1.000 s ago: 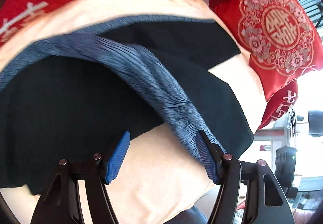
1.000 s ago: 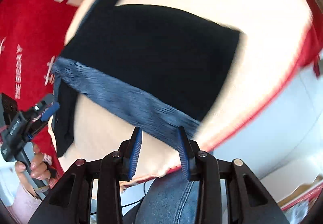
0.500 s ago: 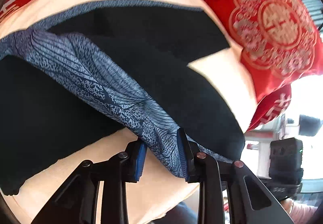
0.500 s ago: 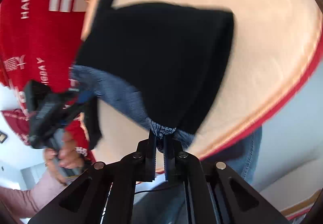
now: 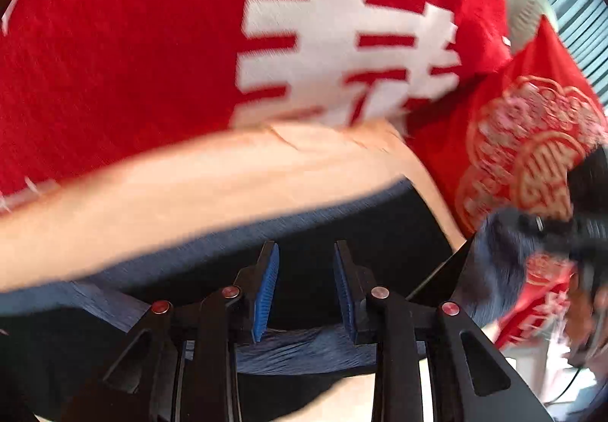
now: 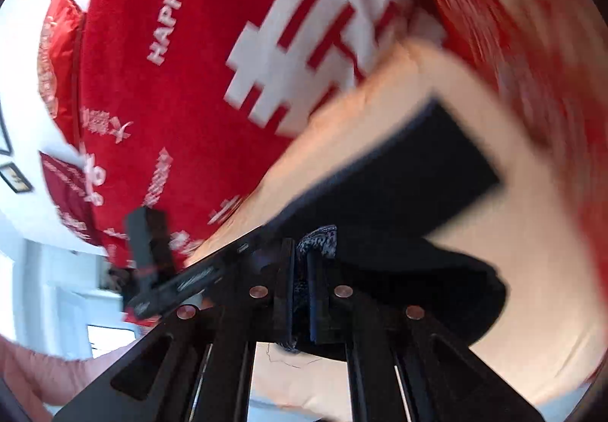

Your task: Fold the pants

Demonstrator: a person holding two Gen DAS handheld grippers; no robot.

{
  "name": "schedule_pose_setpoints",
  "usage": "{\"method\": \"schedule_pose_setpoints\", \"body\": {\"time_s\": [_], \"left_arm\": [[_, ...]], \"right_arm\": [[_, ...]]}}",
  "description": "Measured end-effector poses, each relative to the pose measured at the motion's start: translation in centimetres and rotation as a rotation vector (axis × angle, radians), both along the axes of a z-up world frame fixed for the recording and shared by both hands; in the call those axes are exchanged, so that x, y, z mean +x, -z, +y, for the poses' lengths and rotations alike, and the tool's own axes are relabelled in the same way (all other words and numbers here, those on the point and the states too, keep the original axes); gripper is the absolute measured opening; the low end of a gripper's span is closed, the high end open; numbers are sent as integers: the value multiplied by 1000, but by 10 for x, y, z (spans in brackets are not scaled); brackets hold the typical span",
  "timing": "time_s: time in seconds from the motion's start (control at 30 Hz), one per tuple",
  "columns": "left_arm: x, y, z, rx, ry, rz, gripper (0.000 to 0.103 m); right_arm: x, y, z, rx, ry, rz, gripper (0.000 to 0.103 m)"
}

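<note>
The black pants (image 5: pixel 364 232) with a blue patterned waistband (image 5: pixel 304 349) lie on a peach cloth (image 5: pixel 190 186). In the left wrist view my left gripper (image 5: pixel 306 289) has its jaws partly apart, with the waistband running across under the blue pads (image 5: pixel 266 289); whether they grip it I cannot tell. In the right wrist view my right gripper (image 6: pixel 300 289) is shut on the waistband (image 6: pixel 319 239) and holds it up above the black pants (image 6: pixel 437 171). The other gripper (image 6: pixel 152 254) shows at the left.
A red blanket with white characters (image 5: pixel 190 23) lies behind the peach cloth (image 6: pixel 513 251). A red embroidered cushion (image 5: pixel 532 148) sits at the right in the left wrist view. The blanket also fills the upper right wrist view (image 6: pixel 171 80).
Both grippers have closed onto the waistband and lifted it forward over the pants toward the red blanket. The right gripper went from open to shut; the view is motion-blurred.
</note>
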State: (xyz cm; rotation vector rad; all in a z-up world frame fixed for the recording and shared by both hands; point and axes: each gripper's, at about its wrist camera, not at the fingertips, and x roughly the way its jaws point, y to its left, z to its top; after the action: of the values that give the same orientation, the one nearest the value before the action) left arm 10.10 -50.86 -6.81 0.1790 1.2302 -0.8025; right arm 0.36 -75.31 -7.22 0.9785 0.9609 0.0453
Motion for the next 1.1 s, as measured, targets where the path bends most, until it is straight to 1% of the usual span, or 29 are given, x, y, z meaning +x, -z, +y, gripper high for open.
{"method": "schedule_pose_setpoints", "body": {"time_s": [0.03,0.07,0.1,0.13,0.17,0.2,0.23,0.27,0.33,0.4,0.43,0.5,0.6,0.63,0.7,0.73,0.77,0.8,0.83,0.87,0.9,0.93,0.97,1.0,1.03,1.07,1.1], "left_arm": [[4,-3,4,16,-14,-37,52],[5,-4,10,31,-32,-67,67],[6,-6,19,46,-57,-102,68],[5,-6,24,57,-64,-111,68],[5,-4,31,74,-69,-113,68],[4,0,42,108,-84,-117,68],[2,4,46,131,-94,-116,68],[0,12,52,161,-104,-100,68],[-2,28,62,205,-129,-54,68],[-5,44,72,249,-155,-22,68],[-6,53,77,272,-168,-11,68],[-6,68,85,305,-192,6,68],[-4,83,94,324,-219,26,68],[-3,87,96,333,-227,29,68],[-4,96,100,363,-237,32,68],[-3,95,101,366,-244,34,68],[-2,91,103,357,-253,26,68],[-1,86,106,347,-259,6,68],[-1,82,107,345,-259,-20,68],[0,82,107,355,-257,-37,73],[1,87,107,380,-253,-35,73],[3,97,108,420,-251,-9,73],[5,102,111,438,-261,14,73],[7,100,113,422,-277,24,73],[8,91,114,405,-286,4,73],[8,84,114,392,-280,-14,73],[7,77,111,375,-268,-36,73]], "right_arm": [[15,3,-12,-14,-8,33,8],[31,7,-23,-61,-9,79,10],[45,10,-29,-126,-22,132,10],[56,12,-33,-190,-42,175,15],[60,9,-36,-246,-47,190,32],[62,4,-36,-304,-51,183,45],[65,-3,-36,-343,-57,163,62],[65,-10,-34,-381,-59,140,64],[61,-21,-27,-420,-70,122,63],[44,-17,-17,-382,-64,122,63],[32,-9,-12,-357,-55,142,63],[8,17,-3,-333,-15,237,63],[-21,64,-9,-264,95,363,63],[-26,78,-15,-243,142,380,63],[-32,96,-26,-171,217,370,61],[-31,100,-30,-134,239,350,33],[-25,99,-30,-127,229,341,8],[-20,88,-28,-151,217,306,8],[-15,69,-26,-188,196,239,7],[-12,55,-23,-224,176,201,7],[-10,43,-22,-259,159,183,7],[-9,42,-24,-270,155,201,7],[-8,50,-27,-266,147,245,8],[-8,64,-30,-257,129,319,9],[-9,81,-34,-247,110,424,15],[-14,89,-35,-240,105,478,18],[-19,83,-33,-271,111,464,18]]}}
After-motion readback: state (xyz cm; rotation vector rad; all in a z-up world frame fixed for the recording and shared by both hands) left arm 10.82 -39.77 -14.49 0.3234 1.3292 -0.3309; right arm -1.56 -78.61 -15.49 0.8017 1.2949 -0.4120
